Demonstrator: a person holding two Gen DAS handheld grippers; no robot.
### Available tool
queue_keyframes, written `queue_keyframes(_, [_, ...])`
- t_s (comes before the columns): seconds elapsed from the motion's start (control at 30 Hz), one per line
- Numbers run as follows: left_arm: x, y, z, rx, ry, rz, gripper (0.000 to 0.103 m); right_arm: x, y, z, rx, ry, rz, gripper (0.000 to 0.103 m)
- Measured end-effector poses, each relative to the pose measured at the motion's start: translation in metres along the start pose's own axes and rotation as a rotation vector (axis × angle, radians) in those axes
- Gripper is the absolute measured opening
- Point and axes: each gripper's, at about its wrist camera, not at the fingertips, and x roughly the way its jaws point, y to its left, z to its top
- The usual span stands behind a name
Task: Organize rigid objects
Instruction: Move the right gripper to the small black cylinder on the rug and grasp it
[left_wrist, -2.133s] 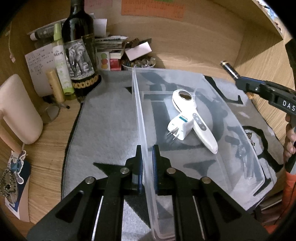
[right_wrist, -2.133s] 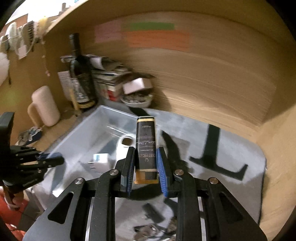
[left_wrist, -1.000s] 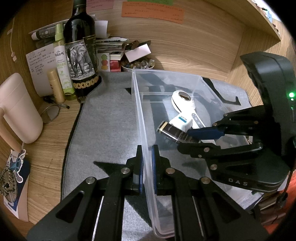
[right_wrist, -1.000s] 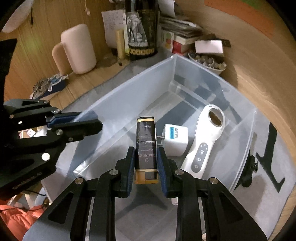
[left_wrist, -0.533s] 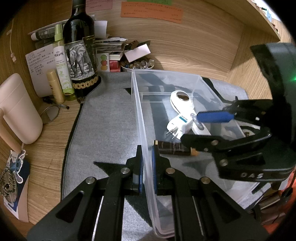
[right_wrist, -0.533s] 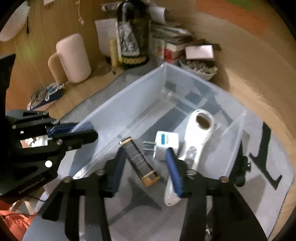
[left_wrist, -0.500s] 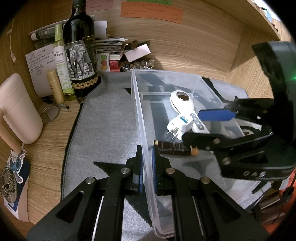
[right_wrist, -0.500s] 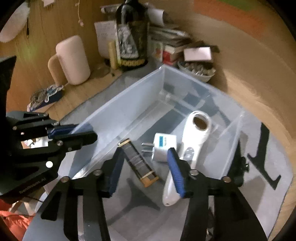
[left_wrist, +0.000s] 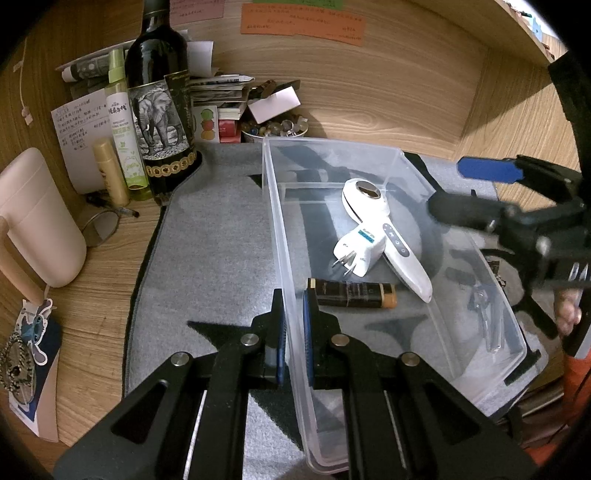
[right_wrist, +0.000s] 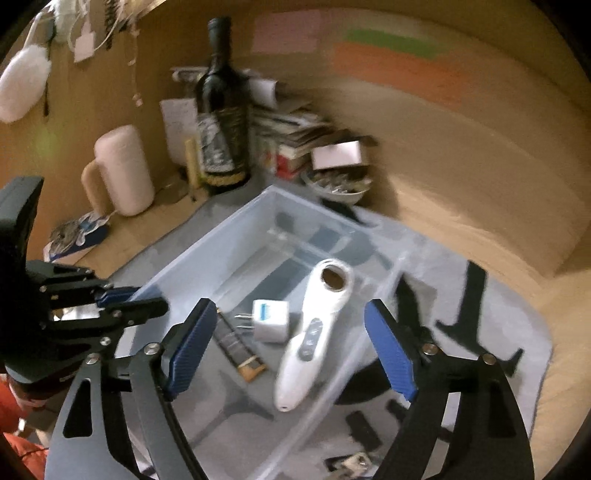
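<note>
- The left gripper (left_wrist: 293, 328) is clenched on the near side wall of the clear bin (left_wrist: 273, 206), lower centre of the left wrist view.
- The right gripper (right_wrist: 291, 354) has its jaws opening — nothing between the pads.
- The dark tube (right_wrist: 238, 345) lies flat on the bin floor, below and left of centre between those jaws, beside the white plug adapter (right_wrist: 269, 319) and white handheld device (right_wrist: 314, 336).

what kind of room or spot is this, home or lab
Most likely a home desk nook with wooden walls: a wine bottle, stacked papers and booklets and sticky notes crowd the back, and a clear plastic bin sits on a grey mat.
</note>
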Motion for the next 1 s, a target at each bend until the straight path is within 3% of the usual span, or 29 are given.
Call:
queue_keyframes(0.37, [0.001, 0.001, 0.0, -0.002, 0.005, -0.006, 0.008, -0.026, -0.068, -0.005, 0.148, -0.057, -0.15, 0.08])
queue_keyframes(0.73, [0.003, 0.0, -0.001, 0.002, 0.008, -0.003, 0.008, 0.027, -0.113, -0.034, 0.231, 0.098, -0.154, 0.08])
queue_keyframes(0.9, [0.003, 0.0, -0.001, 0.001, 0.008, -0.003, 0.008, 0.052, -0.117, -0.041, 0.235, 0.16, -0.132, 0.07])
queue_keyframes(1.0, [0.003, 0.0, -0.001, 0.0, 0.009, -0.004, 0.008, 0.065, -0.12, -0.042, 0.232, 0.196, -0.125, 0.057])
